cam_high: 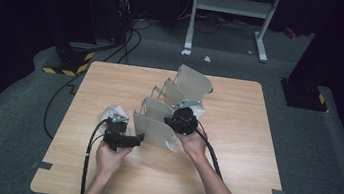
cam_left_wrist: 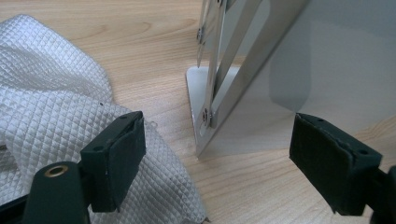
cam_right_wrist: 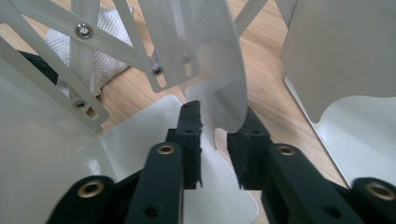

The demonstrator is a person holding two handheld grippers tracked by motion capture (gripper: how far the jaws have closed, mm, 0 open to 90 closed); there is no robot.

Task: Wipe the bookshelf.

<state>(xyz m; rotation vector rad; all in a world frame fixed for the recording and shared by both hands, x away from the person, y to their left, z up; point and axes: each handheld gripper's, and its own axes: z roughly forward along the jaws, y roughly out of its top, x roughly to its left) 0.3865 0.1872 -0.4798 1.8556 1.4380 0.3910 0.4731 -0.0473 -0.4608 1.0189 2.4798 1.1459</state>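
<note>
While each label below names one part of the scene, they run from the biggest thing to the smallest.

Table: a light wooden table (cam_high: 229, 185) fills the middle of the high view, with a person's forearms coming in from the near edge.

File rack: a pale grey metal rack (cam_high: 171, 109) of upright curved divider plates, linked by crossed scissor bars, stands near the table's centre and runs diagonally away from the person. It looks partly stretched open.

Cloth: a white quilted cloth (cam_left_wrist: 51, 116) lies crumpled on the table just left of the rack's near end, close to the left gripper.

Right gripper: the right gripper (cam_right_wrist: 215, 140) is clenched on the lower edge of one thin divider plate (cam_right_wrist: 219, 88), which sits between its two black pads. In the high view it rests on the rack's near right side.

Left gripper: the left gripper (cam_left_wrist: 217, 158) is released, jaws spread wide and grasping nothing. One jaw hovers over the cloth; the rack's end plate and a riveted bar foot (cam_left_wrist: 205, 116) lie ahead, between the jaws.

Step in hand, as I judge it: steadying or adjusting the rack while the cloth waits for wiping.

Doing it well: keep the right grip square on the plate so it does not twist or slip; move the rack slowly along its own length so the scissor bars fold evenly; bring the left jaws down on a raised fold of cloth, clear of the rack's foot.
</note>
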